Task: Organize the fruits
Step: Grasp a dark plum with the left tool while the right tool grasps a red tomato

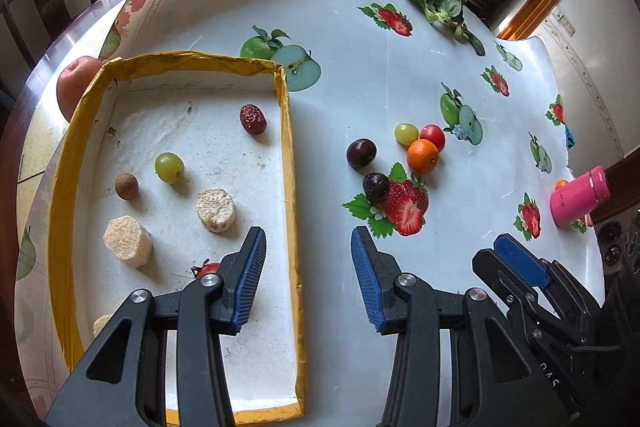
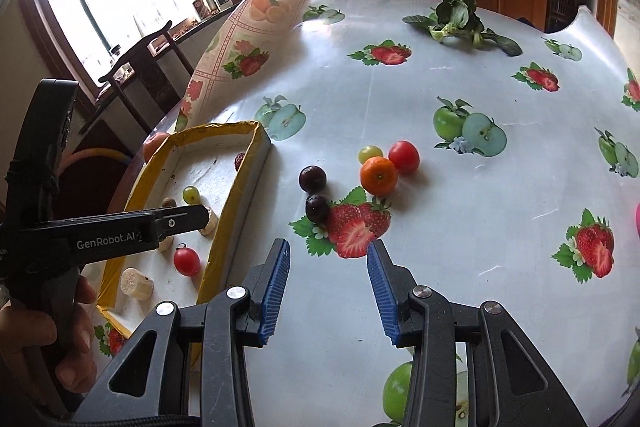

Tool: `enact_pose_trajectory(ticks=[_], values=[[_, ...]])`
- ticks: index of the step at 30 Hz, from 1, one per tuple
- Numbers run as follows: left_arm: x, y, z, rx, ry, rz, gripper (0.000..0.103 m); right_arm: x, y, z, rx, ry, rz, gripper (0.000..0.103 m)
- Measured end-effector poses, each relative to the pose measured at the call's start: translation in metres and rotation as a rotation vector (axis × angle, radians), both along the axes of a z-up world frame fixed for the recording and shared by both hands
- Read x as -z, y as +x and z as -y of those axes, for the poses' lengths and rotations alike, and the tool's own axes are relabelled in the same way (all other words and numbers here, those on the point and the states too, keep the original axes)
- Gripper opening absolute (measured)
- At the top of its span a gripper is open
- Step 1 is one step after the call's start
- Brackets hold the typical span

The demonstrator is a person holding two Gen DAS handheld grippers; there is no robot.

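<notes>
Both the left claw (image 1: pixel 308 251) and right claw (image 2: pixel 328 263) gape empty; left partly hides a probable cherry tomato (image 1: pixel 206 270).

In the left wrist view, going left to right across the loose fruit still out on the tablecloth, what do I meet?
dark plum → second dark plum → yellow-green grape → small orange → red cherry tomato.

A yellow-rimmed tray (image 1: pixel 289 163) at left of the frame held a green grape (image 1: pixel 169 167) and a red date (image 1: pixel 252 119) (both lying loose); an orange (image 1: pixel 422 156) lay right of centre.
</notes>
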State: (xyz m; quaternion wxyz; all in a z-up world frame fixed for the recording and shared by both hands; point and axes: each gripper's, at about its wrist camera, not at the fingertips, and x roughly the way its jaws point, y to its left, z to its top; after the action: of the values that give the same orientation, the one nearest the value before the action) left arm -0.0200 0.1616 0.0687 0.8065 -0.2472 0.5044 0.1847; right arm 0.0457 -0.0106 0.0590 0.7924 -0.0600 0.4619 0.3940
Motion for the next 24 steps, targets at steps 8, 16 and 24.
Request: enact_pose_trajectory(ticks=[8, 16, 24], values=[[0.005, 0.017, 0.020, 0.035, -0.033, -0.005, 0.042, 0.009, 0.019, 0.011, 0.049, -0.006, -0.016, 0.042], [0.021, 0.044, 0.036, 0.068, -0.057, -0.026, 0.042, 0.024, 0.072, -0.001, 0.113, -0.005, -0.047, 0.041], [0.047, 0.074, 0.033, 0.063, -0.069, -0.061, 0.042, 0.042, 0.115, -0.031, 0.139, -0.002, -0.100, 0.041]])
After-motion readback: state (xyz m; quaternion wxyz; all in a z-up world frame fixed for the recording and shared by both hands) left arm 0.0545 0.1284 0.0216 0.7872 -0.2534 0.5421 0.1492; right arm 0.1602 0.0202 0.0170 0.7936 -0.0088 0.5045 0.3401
